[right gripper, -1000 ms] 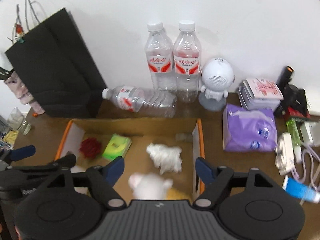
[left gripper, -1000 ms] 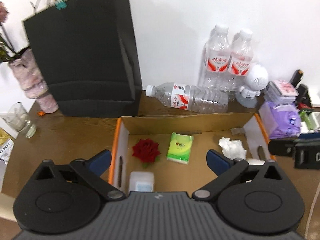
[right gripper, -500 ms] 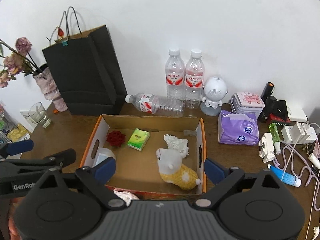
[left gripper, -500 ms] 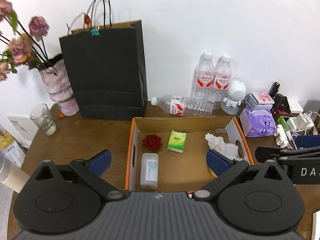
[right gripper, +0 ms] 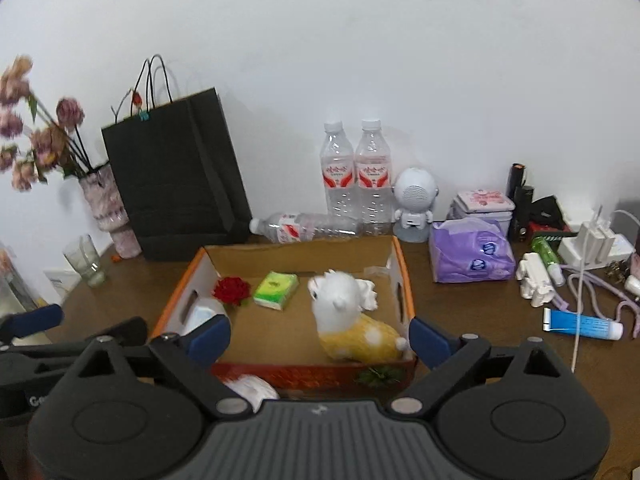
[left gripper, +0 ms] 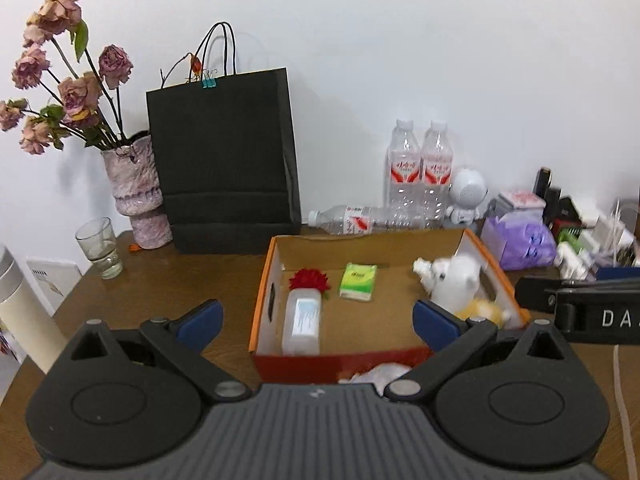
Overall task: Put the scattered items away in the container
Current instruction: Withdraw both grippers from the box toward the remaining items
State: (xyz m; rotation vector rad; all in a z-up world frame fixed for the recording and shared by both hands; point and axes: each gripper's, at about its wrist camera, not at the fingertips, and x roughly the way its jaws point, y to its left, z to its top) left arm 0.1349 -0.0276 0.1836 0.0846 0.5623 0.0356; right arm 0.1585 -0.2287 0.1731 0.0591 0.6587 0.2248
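An open cardboard box (left gripper: 260,300) (right gripper: 404,280) with orange edges sits on the wooden table. Inside lie a red flower (left gripper: 309,280) (right gripper: 231,289), a green tissue pack (left gripper: 358,281) (right gripper: 277,289), a white bottle (left gripper: 302,326), crumpled white paper (right gripper: 370,292) and a white-and-yellow plush toy (left gripper: 460,280) (right gripper: 352,320). A whitish item (left gripper: 380,372) (right gripper: 250,388) and a small green item (right gripper: 380,376) lie on the table before the box. My left gripper (left gripper: 316,318) and my right gripper (right gripper: 320,336) are both open and empty, held above and in front of the box.
A black paper bag (left gripper: 224,160), a vase of dried flowers (left gripper: 136,192) and a glass (left gripper: 98,248) stand at the back left. Water bottles (right gripper: 356,176), a white robot figure (right gripper: 414,204), a purple pack (right gripper: 472,256), chargers, cables and a blue tube (right gripper: 580,324) crowd the right.
Both grippers have pulled back and up from the box, so more of the table shows. The plush toy now lies in the box, free of the right gripper.
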